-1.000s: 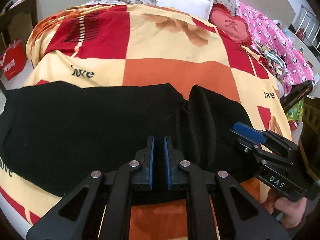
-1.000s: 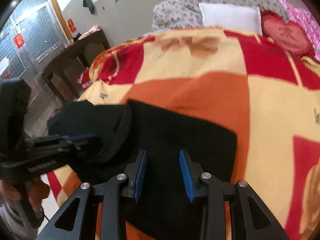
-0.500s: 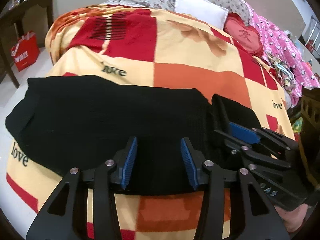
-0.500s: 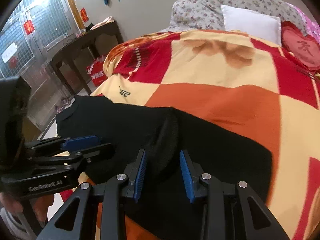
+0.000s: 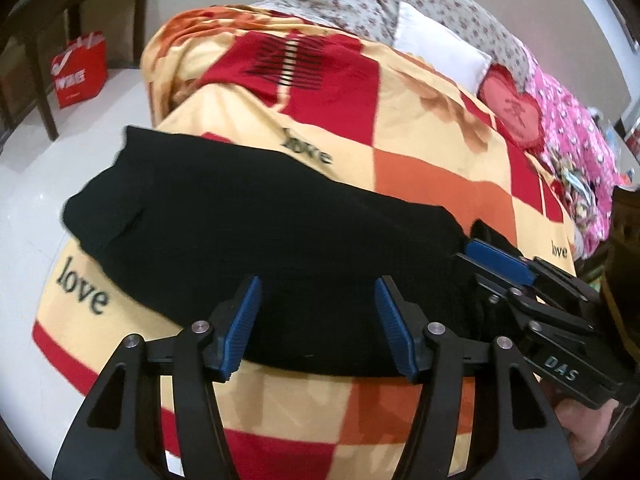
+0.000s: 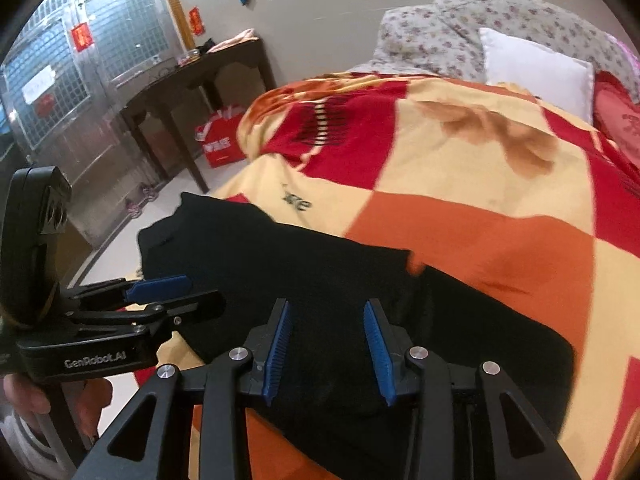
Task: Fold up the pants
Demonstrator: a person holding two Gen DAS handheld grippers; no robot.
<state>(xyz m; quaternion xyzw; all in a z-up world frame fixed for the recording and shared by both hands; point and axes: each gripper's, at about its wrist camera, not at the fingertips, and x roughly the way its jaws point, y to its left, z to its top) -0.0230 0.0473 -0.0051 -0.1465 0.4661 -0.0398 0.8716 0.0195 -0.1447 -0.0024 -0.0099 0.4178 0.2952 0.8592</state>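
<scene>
Folding stage: the pants [image 5: 248, 240] lie as a long black band across the near end of the bed [image 5: 432, 184], on the checked blanket; by the look of it they are already doubled lengthwise, with a crosswise fold yet to come.
Left hand-held gripper [image 5: 318, 322]: released, jaws spread wide, nothing between them, poised over the near edge of the cloth.
Right hand-held gripper [image 6: 326, 346]: released too, jaws apart over the black fabric, empty.
Where each stands: the two tools sit close side by side near the middle of the band, each showing in the other's view.
Step in hand: probably choosing new grip points for the next fold.
Doing it well: take one end of the band at both corners, catching every layer; lift just clear of the blanket, carry it over to meet the other end, and match the edges before letting go.
Caution: soft, limp cloth; a one-layer pinch would likely drag the stack askew.
</scene>
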